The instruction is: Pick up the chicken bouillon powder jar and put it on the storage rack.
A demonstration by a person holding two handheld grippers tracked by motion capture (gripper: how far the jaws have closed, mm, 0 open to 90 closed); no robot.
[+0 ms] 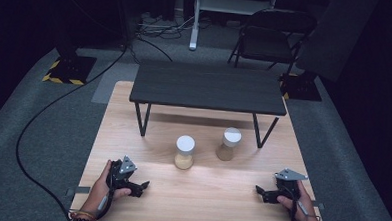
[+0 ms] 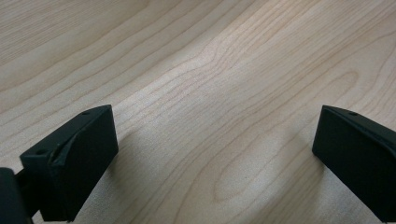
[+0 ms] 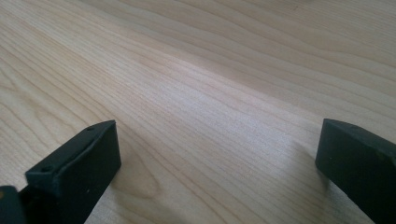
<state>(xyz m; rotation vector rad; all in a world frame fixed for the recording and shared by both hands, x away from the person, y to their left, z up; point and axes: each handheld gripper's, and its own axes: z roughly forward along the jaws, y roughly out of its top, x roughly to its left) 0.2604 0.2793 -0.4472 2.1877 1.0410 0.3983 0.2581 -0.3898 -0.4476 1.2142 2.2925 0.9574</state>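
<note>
- Two small upright cylinders stand near the middle of the wooden table [image 1: 132, 138] in the high view: the nearer cylinder [image 1: 184, 152] left of centre and the farther cylinder [image 1: 228, 143] a little to its right and further back, just in front of the low black shelf [image 1: 208, 86]. Each has a pale grey top half on a tan base; they are apart from each other and well apart from both tools.
- From the same view, we see our left gripper [image 1: 141, 186] resting at the near left of the tabletop and our right gripper [image 1: 259, 192] at the near right, tips turned inward toward each other, nothing between the jaws of either.
- Left gripper view: the two black jaws stand spread wide over bare wood grain, with no object between them.
- Right gripper view: the same picture, jaws wide apart above bare wood.
- Handling, as we judge it: the cylinders look rigid and fairly light, perhaps wood or cork below. The high view is too small for us to tell the material for sure. Tall on a narrow foot, they would tip if nudged near the top.
- We would take either one across the middle of its body, near the seam between the grey and tan halves, jaws level and square to the sides, closing gently since smooth round walls may slip.
</note>
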